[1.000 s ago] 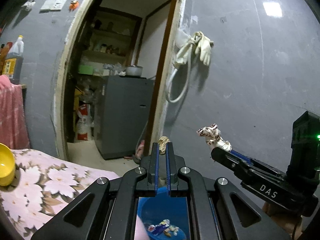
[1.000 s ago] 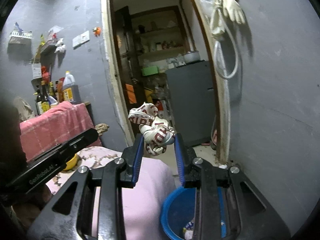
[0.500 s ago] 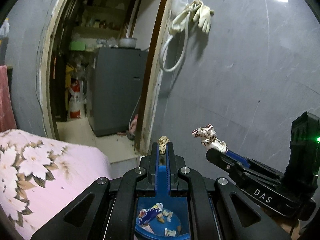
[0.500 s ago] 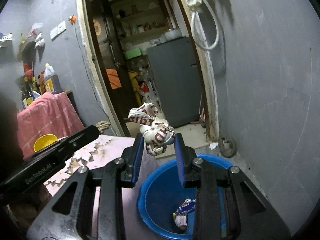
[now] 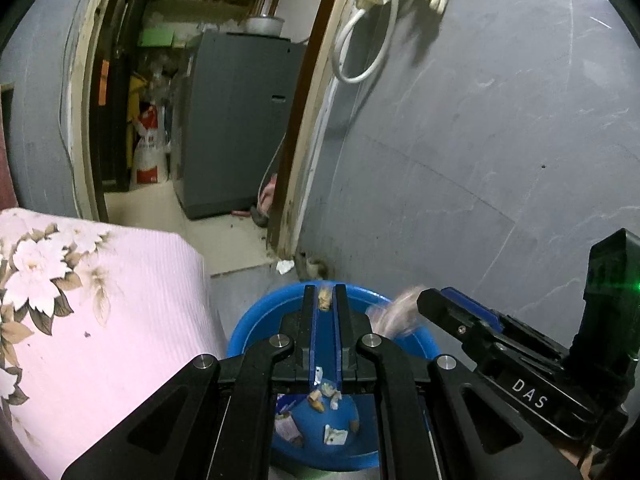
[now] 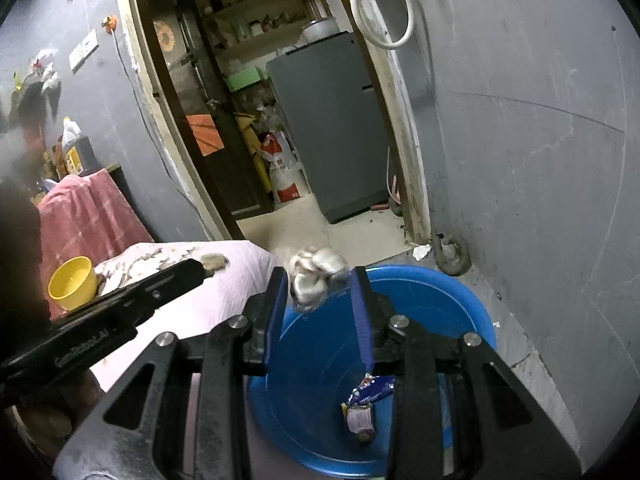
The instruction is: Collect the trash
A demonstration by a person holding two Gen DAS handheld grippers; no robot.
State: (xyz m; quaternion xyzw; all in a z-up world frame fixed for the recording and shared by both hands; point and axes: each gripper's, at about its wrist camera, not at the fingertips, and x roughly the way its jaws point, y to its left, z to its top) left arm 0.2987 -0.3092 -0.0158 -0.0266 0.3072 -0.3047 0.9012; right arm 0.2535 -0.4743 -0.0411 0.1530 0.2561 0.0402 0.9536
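Note:
A blue bin (image 6: 452, 300) stands on the floor below both grippers, with wrappers (image 6: 362, 408) inside; it also shows in the left wrist view (image 5: 256, 324). My right gripper (image 6: 320, 280) is open, and a crumpled white wrapper (image 6: 316, 270), blurred, sits loose against its left finger above the bin. The same wrapper (image 5: 394, 312) shows blurred in the left wrist view by the right gripper's tip (image 5: 436, 304). My left gripper (image 5: 324, 300) is shut on a small tan scrap (image 5: 324, 300) over the bin's far rim.
A table with a pink floral cloth (image 5: 100, 300) stands left of the bin, with a yellow cup (image 6: 72, 282) on it. A grey wall (image 5: 480, 160) is on the right. A doorway (image 5: 200, 120) opens ahead, with a grey fridge inside.
Both grippers have come down over the blue bin. The right gripper's jaws have spread, and the white wrapper has come loose between them. The left gripper stays shut on its scrap.

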